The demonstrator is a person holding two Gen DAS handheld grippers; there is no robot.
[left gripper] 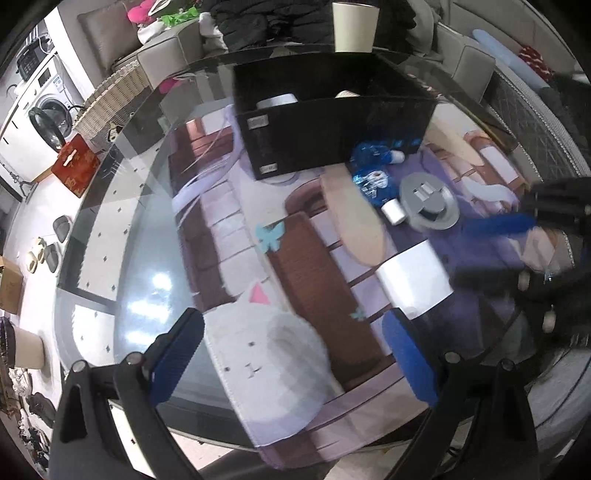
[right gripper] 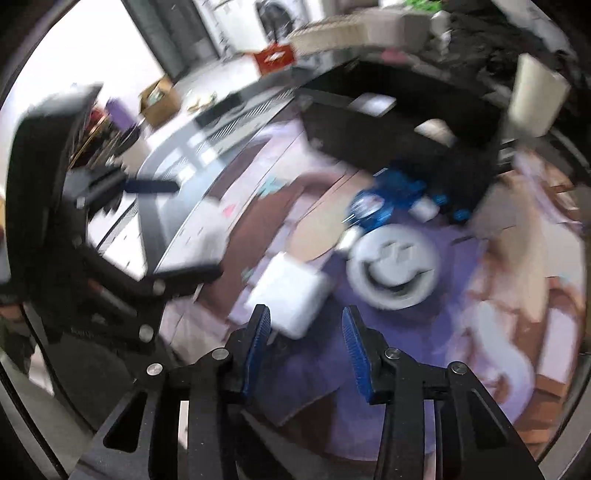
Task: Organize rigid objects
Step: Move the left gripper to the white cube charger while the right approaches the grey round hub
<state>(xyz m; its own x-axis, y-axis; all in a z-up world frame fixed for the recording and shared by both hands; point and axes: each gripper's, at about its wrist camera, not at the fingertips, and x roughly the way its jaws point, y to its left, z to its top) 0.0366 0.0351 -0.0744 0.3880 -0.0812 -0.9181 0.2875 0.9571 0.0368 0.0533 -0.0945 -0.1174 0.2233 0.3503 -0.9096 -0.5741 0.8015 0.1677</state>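
Note:
A white rectangular box (right gripper: 291, 291) lies on the patterned mat, just ahead of my right gripper (right gripper: 304, 314). The jaws stand partly apart, the left tip overlaps the box's near edge, and no pad presses on it. From the left wrist the same white box (left gripper: 413, 280) sits just past the tips of the right gripper (left gripper: 461, 251). A grey smiley disc (right gripper: 393, 269), a small white cylinder (left gripper: 393, 212) and a blue packet (left gripper: 373, 173) lie nearby. My left gripper (left gripper: 291, 354) hangs wide open over the mat with nothing between its fingers.
A black open bin (left gripper: 332, 122) holding pale items stands at the back of the round glass table (left gripper: 96, 236). A cream cup (left gripper: 352, 27) stands behind it. Sofa cushions and dark clothes lie beyond; a red box (left gripper: 75, 166) sits on the floor to the left.

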